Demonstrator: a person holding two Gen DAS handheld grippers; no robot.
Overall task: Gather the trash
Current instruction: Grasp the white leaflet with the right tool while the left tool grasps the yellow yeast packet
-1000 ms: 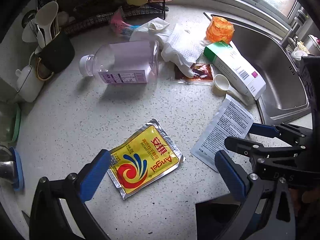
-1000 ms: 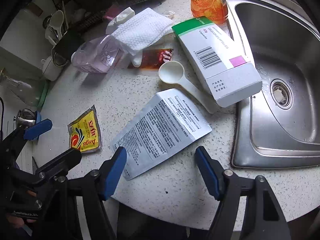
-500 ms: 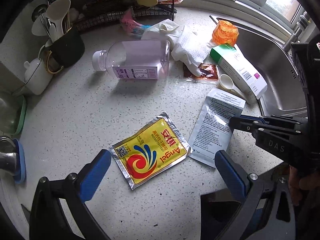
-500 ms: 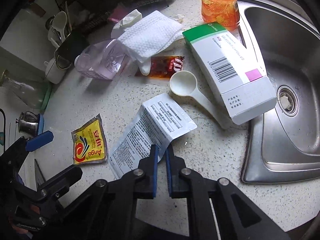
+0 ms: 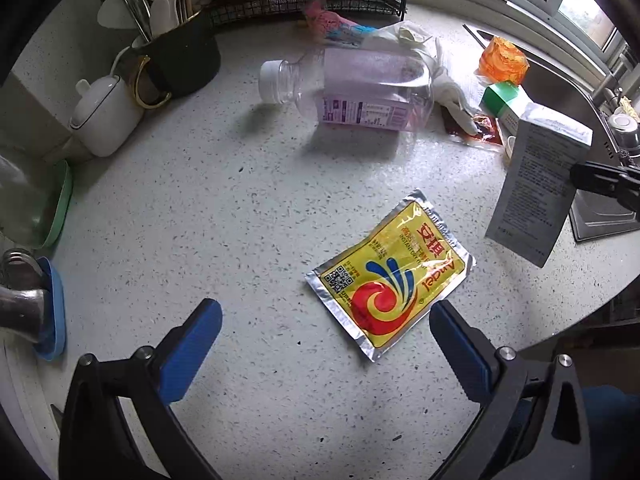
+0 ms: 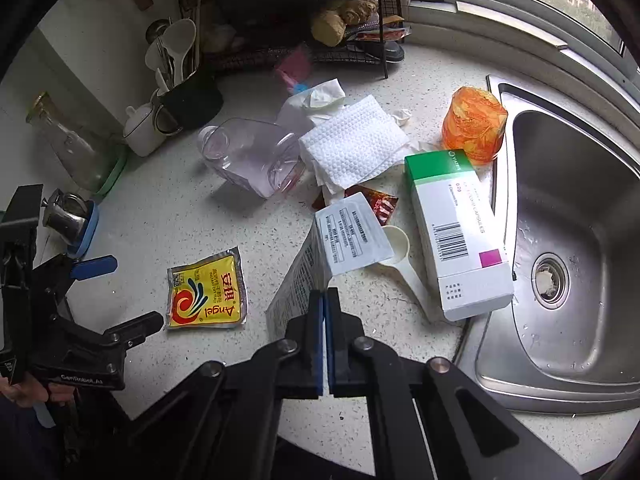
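My right gripper (image 6: 324, 296) is shut on the edge of a white printed sachet (image 6: 344, 240), which hangs bent above the counter; the same sachet (image 5: 536, 184) shows at the right of the left wrist view. A yellow foil packet (image 5: 390, 274) lies flat on the speckled counter, just ahead of my left gripper (image 5: 326, 332), which is open with the packet's near corner between its fingers and no pad touching it. The yellow foil packet (image 6: 206, 290) also appears left of the right gripper. A clear plastic bottle (image 5: 360, 88) lies on its side further back.
A green-and-white carton (image 6: 456, 232), a white scoop (image 6: 396, 252), paper towels (image 6: 352, 144), a brown sauce sachet (image 6: 380, 206) and an orange cup (image 6: 474, 124) crowd the counter beside the steel sink (image 6: 580, 200). A utensil holder (image 5: 176, 56), a white teapot (image 5: 102, 114) and a wire rack (image 6: 288, 12) stand along the back.
My right gripper closed on the white sachet's edge and lifted it off the counter. The left gripper shifted left, so the yellow packet now sits toward its right finger.
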